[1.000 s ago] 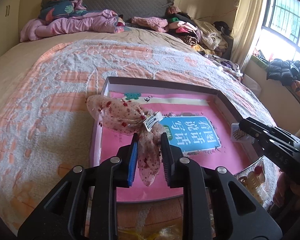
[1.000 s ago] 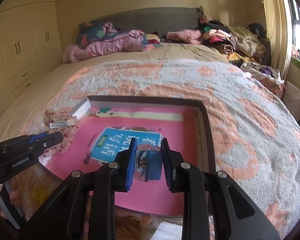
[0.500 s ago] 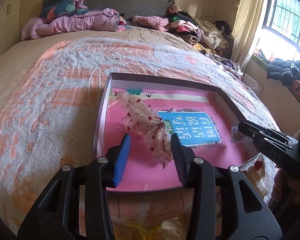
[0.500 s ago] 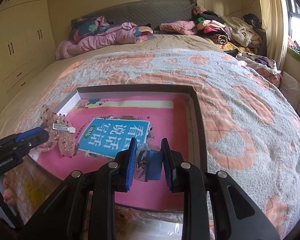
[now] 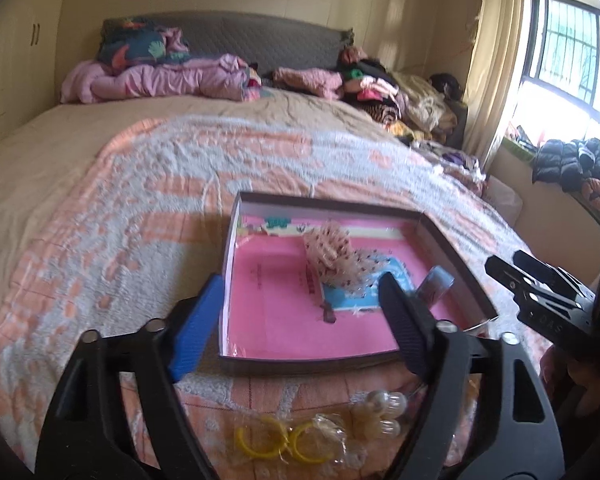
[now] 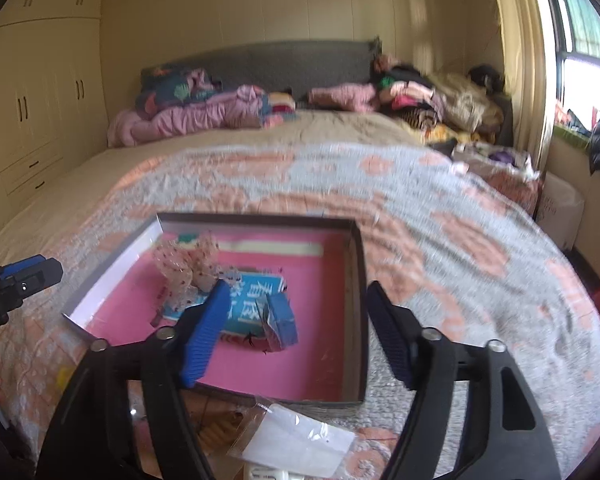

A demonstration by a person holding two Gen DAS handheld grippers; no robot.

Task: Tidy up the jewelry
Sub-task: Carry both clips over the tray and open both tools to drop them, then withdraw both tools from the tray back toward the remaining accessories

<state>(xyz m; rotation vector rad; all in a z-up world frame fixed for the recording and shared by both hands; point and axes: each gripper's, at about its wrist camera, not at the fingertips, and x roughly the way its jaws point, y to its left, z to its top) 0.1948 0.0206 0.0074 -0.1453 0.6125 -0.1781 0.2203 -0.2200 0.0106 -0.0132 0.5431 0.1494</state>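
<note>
A lace bow [image 5: 334,258] with red dots lies inside a shallow box [image 5: 229,264] with a pink bottom, which sits on the bed [image 5: 148,184]. Near the bow, on the blue label of the box bottom, lies a small blue packet [image 6: 282,322]. The left gripper [image 5: 300,316] has just been opening; its jaws are wide and nothing is between them. The right gripper [image 6: 296,330] has also just been opening, its jaws are wide and they hold nothing. On the blanket in front of the box lie yellow hoop earrings [image 5: 278,438] in a clear bag, pearl beads [image 5: 380,410] and a flat clear bag [image 6: 296,438].
</note>
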